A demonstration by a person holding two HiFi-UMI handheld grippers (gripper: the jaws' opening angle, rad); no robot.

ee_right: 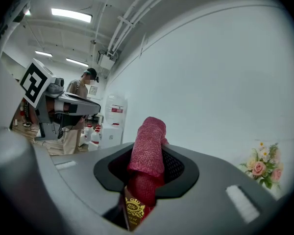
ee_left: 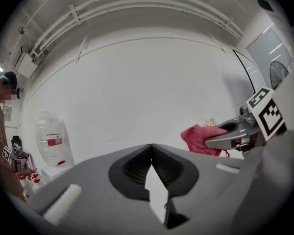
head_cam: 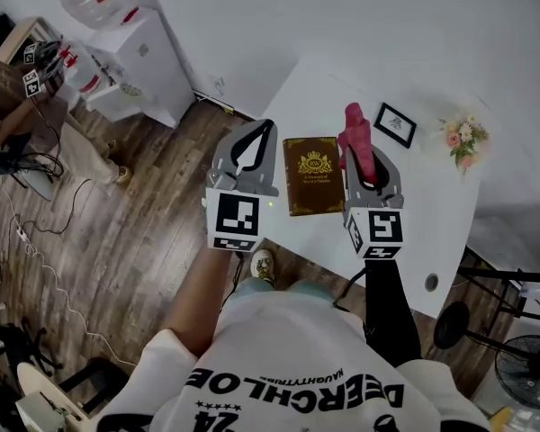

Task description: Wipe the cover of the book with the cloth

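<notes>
A brown book (head_cam: pixel 311 175) with gold print lies flat on the white table (head_cam: pixel 432 214), between the two grippers. My right gripper (head_cam: pixel 364 160) is held above the table just right of the book, shut on a rolled red cloth (head_cam: pixel 355 136) that sticks out past its tips. In the right gripper view the red cloth (ee_right: pixel 147 151) fills the gap between the jaws, and a corner of the book (ee_right: pixel 134 210) shows below. My left gripper (head_cam: pixel 255 142) hovers left of the book, shut with nothing in it. The left gripper view shows the cloth (ee_left: pixel 203 138) at the right.
A small framed picture (head_cam: pixel 395 124) and a flower posy (head_cam: pixel 463 141) sit at the table's far right. Left of the table is wood floor with a white cabinet (head_cam: pixel 139 66), cables and another person (head_cam: pixel 36 115). A fan (head_cam: pixel 526 367) stands at lower right.
</notes>
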